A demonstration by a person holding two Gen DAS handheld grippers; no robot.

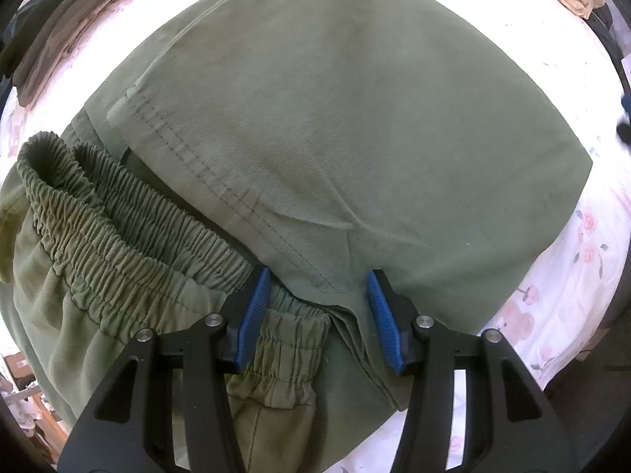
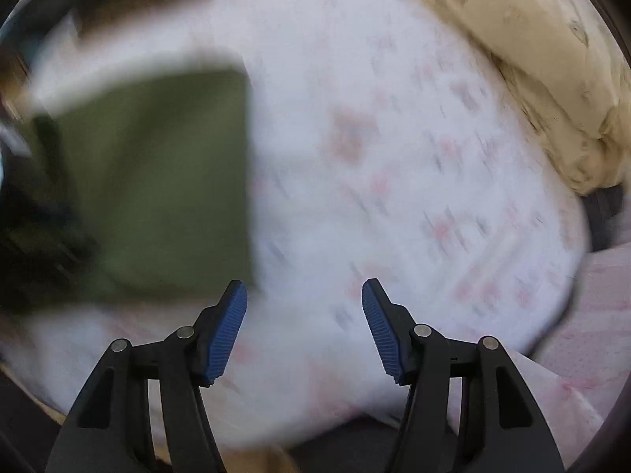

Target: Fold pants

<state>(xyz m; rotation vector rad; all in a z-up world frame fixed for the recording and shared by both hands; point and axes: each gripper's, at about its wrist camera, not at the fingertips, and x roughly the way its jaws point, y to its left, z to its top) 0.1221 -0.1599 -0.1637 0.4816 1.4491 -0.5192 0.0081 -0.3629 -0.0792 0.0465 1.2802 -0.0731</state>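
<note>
- From my left wrist camera, far left, I see the gathered elastic waistband (image 1: 118, 236) of the green pants (image 1: 335, 118); it lies bunched and doubled, running toward the bottom centre.
- Above it, at the top left edge, a brownish pile of other cloth (image 1: 67, 27) sits on the bed.
- Centre: the pants are folded over, a broad smooth panel with a double-stitched seam (image 1: 205, 165) lying on top of the waistband end. They rest on a white sheet with pink flowers (image 1: 572, 276).
- My left gripper (image 1: 318, 287) points down onto the pants where the folded panel's edge meets the waistband. Its blue pads (image 1: 252, 315) stand apart with cloth lying between them; they are not pressing on that cloth, so I read the claw as parted, gripping nothing.
- Right of the panel, the flowered sheet shows bare to the frame edge.
- From my right wrist camera, which is heavily blurred, the pants (image 2: 157, 181) show as a green block at the left, on the same sheet (image 2: 394, 157).
- My right gripper (image 2: 303, 295) hangs over the bare sheet just right of the pants' edge, its jaws wide apart and nothing between them.
- Far right, upper corner: a rumpled cream blanket (image 2: 532, 59) lies along the sheet's edge.
</note>
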